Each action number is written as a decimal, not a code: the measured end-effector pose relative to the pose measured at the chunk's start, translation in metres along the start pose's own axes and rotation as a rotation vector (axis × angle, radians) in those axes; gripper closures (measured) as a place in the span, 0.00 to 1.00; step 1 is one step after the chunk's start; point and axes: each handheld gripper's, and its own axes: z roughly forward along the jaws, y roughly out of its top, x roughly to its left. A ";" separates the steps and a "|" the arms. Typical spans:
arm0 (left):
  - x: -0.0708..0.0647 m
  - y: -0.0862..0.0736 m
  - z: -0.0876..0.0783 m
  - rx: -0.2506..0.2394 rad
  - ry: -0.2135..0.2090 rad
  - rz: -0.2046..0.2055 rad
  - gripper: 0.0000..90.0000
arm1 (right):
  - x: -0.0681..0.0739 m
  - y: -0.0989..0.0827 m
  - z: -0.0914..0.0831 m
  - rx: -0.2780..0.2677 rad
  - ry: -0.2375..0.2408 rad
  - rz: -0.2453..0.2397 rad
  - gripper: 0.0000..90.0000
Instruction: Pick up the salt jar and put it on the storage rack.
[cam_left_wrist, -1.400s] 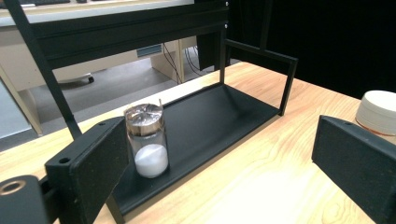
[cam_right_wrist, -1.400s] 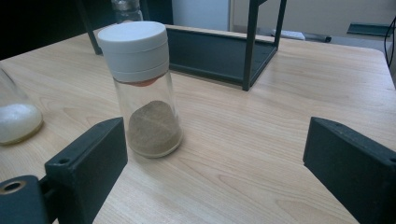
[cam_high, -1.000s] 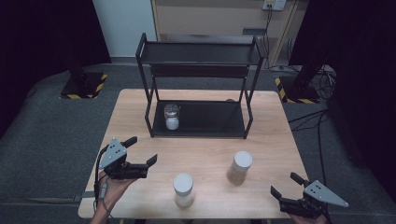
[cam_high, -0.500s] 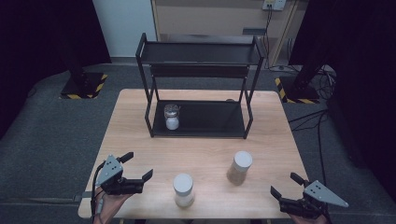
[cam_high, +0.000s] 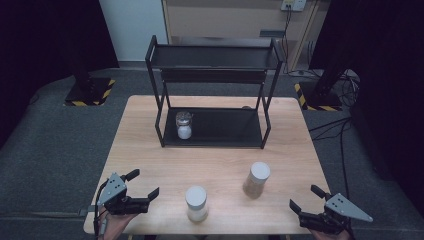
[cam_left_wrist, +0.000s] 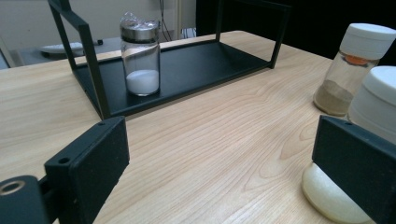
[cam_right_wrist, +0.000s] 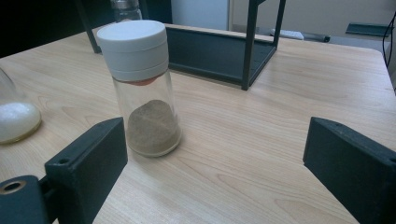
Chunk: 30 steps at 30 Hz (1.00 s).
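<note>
A black two-tier rack (cam_high: 215, 65) stands at the back of the wooden table (cam_high: 150, 150). On its lower shelf sits a small glass shaker with a metal cap and white powder (cam_high: 184, 125) (cam_left_wrist: 140, 53). A white-lidded jar of brown powder (cam_high: 256, 179) (cam_right_wrist: 142, 88) stands front right, and a white-lidded jar of white grains (cam_high: 196, 203) (cam_left_wrist: 373, 140) front centre. My left gripper (cam_high: 145, 185) (cam_left_wrist: 219, 163) is open at the front left corner, left of the white jar. My right gripper (cam_high: 307, 197) (cam_right_wrist: 215, 158) is open at the front right, facing the brown jar.
Dark grey floor surrounds the table. Stands with yellow-black striped bases (cam_high: 90, 92) sit at the back left and back right. Cables (cam_high: 340, 130) run along the floor on the right. Bare wood lies between the rack and the jars.
My left gripper has drawn back toward the front edge of the table and lower. The right gripper and all jars stay where they were.
</note>
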 end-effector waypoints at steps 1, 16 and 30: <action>0.000 -0.001 0.000 0.000 0.001 0.000 0.03 | 0.000 0.000 0.000 0.000 0.000 0.000 0.07; 0.010 -0.015 -0.001 0.002 -0.008 -0.003 0.03 | 0.000 0.000 0.000 0.001 0.004 -0.003 0.07; 0.021 -0.020 0.000 0.000 -0.036 -0.040 0.03 | 0.000 0.000 0.000 0.001 0.007 -0.004 0.07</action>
